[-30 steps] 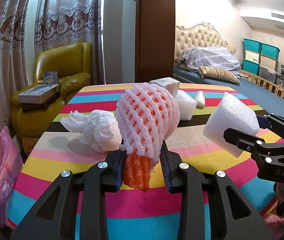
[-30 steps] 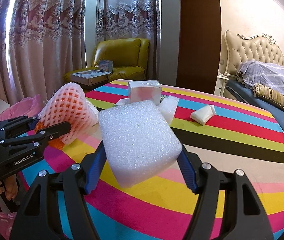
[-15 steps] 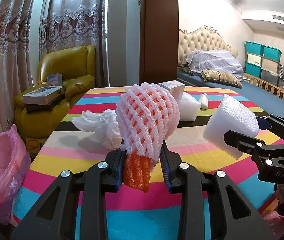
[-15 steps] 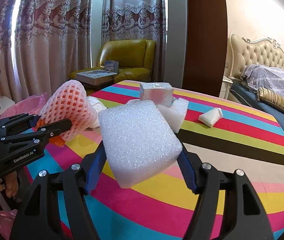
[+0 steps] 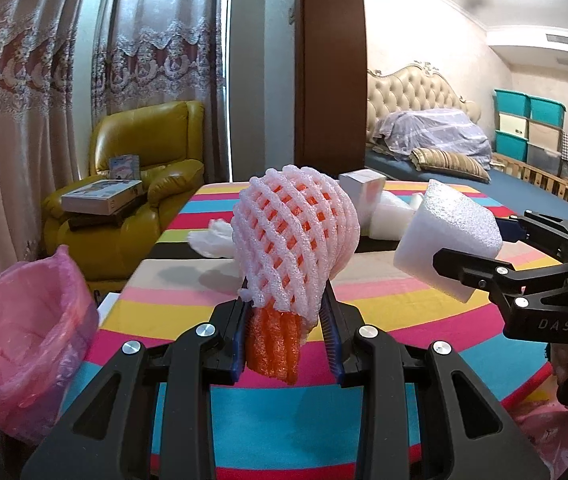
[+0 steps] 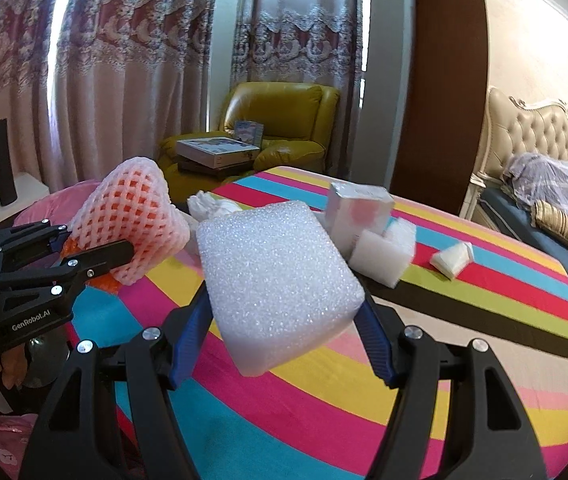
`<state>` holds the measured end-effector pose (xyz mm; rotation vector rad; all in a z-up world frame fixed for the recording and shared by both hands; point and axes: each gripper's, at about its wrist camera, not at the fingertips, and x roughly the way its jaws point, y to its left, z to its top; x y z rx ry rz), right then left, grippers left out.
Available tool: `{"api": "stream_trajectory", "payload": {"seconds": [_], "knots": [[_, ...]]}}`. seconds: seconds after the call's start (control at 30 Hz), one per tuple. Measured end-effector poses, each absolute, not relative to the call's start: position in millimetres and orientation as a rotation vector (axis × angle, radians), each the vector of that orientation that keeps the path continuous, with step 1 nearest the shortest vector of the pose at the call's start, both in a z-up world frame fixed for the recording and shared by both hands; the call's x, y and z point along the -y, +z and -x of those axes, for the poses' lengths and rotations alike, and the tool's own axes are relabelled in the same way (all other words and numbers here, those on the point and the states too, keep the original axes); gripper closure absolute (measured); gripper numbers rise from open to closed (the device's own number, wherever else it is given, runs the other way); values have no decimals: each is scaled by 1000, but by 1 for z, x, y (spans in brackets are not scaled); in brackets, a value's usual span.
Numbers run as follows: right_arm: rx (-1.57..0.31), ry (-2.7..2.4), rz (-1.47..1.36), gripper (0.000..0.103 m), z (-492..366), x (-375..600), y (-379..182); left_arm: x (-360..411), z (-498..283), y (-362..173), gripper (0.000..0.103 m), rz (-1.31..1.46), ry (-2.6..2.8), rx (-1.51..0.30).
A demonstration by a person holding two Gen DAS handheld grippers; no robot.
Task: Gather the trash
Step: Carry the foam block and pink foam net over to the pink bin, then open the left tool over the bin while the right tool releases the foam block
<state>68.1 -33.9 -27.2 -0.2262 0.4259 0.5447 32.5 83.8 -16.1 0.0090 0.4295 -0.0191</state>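
My left gripper (image 5: 287, 334) is shut on a pink foam fruit net (image 5: 293, 236) with an orange net inside it, held above the striped table (image 5: 363, 432). The same net (image 6: 132, 216) shows at the left in the right wrist view. My right gripper (image 6: 284, 344) is shut on a white foam block (image 6: 278, 284), which also appears at the right in the left wrist view as the foam block (image 5: 449, 236). A bin lined with a pink bag (image 5: 24, 344) stands low at the left of the table. Crumpled white paper (image 5: 212, 238) lies on the table behind the net.
A white box (image 6: 357, 210), white foam pieces (image 6: 383, 254) and a small folded white scrap (image 6: 453, 258) lie further back on the table. A yellow armchair (image 5: 140, 184) with boxes on it stands beyond the table's left edge. Curtains hang behind; a bed (image 5: 443, 152) is at right.
Both grippers have shifted left along the table with their loads. The pink-lined bin has come further into the left wrist view, and the crumpled paper now sits behind the net.
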Motion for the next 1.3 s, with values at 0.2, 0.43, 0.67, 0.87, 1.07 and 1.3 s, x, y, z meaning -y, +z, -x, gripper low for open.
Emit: {"api": "stream_trajectory", "payload": {"seconds": [0.2,0.43,0.67,0.87,1.07,1.3], "knots": [[-402,603,277,37,-62,7,-16,-98,-22,-9,72,1,8,-409],[-394,678,311,37,-61,-27,-3,-117,-6,-1,72,-4,60,-387],[-396,800,318,37,-60,-73,11,-160,16,11,72,11,171,-364],[-390,888,377,37,-57,-125,11,-211,28,14,71,48,288,-365],[-401,949,410,37,-64,-179,10,-267,36,5,71,112,396,-390],[-453,1011,377,36,-86,-240,20,-316,36,-14,71,154,481,-431]]}}
